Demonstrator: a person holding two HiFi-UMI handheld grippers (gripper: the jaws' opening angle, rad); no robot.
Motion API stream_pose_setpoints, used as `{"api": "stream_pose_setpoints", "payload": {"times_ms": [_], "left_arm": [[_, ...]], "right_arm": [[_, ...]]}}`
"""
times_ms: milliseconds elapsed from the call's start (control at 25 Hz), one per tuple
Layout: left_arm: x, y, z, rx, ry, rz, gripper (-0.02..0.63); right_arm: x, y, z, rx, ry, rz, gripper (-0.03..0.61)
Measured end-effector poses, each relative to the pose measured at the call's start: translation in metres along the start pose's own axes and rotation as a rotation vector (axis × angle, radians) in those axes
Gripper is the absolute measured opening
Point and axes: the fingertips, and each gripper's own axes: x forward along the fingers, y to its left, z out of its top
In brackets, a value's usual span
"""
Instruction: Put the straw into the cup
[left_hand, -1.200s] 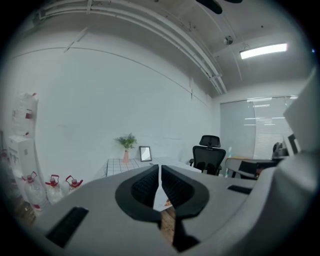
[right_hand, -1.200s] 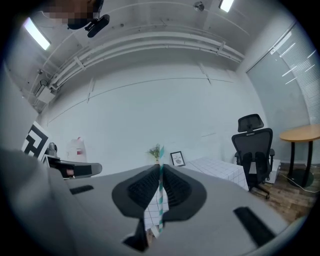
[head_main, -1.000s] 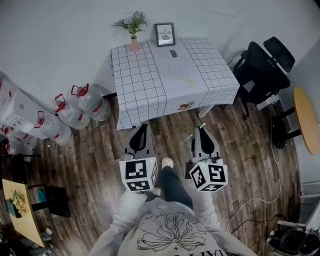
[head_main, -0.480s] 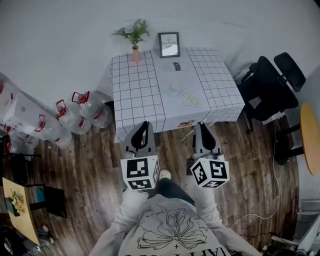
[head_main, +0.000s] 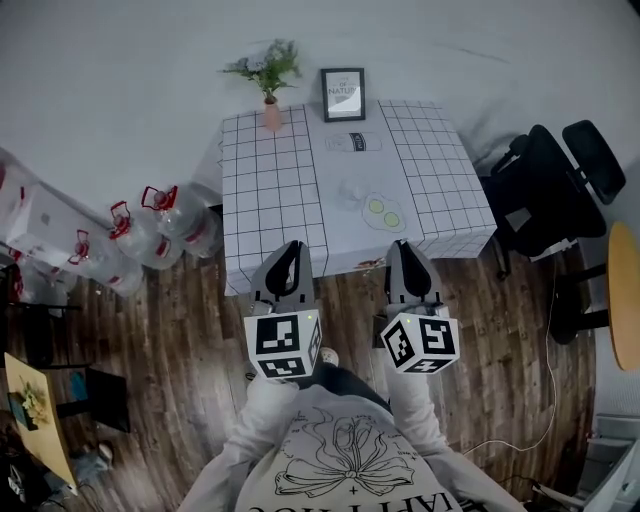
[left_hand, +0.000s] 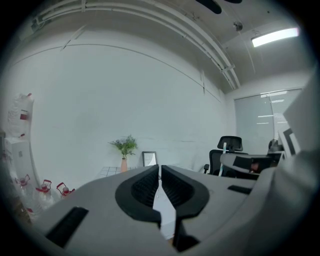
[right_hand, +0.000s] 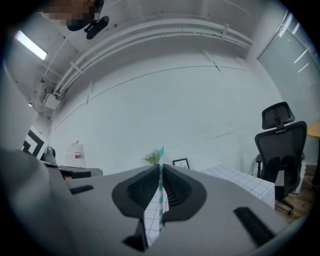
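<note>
On the check-cloth table (head_main: 270, 190) a clear cup (head_main: 353, 192) rests beside a mat with two lime slices (head_main: 384, 212); it is too small to tell how it sits. My right gripper (head_main: 400, 246) hovers over the table's front edge, shut on a green-and-white striped straw (right_hand: 161, 156). In the right gripper view the straw stands upright between the fingertips (right_hand: 160, 172). My left gripper (head_main: 291, 250) hangs level with it at the same edge. Its jaws (left_hand: 160, 172) are closed together with nothing in them. The straw does not show in the head view.
A pink vase with a plant (head_main: 271, 110), a picture frame (head_main: 343, 95) and a small clear item (head_main: 345, 143) stand at the table's far side. Water jugs (head_main: 150, 225) sit on the floor to the left. A black office chair (head_main: 550, 190) stands to the right.
The person has stepped toward the table. Both grippers went from over the wooden floor to the table's front edge, still side by side and shut.
</note>
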Motion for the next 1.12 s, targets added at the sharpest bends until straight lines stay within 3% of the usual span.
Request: {"api": "stream_pose_setpoints", "payload": {"times_ms": [1120], "left_arm": [[0.226, 0.059, 0.017, 0.005, 0.088, -0.075, 0.017]], "right_arm": [[0.219, -0.061, 0.000, 0.029, 0.044, -0.058, 0.023]]}}
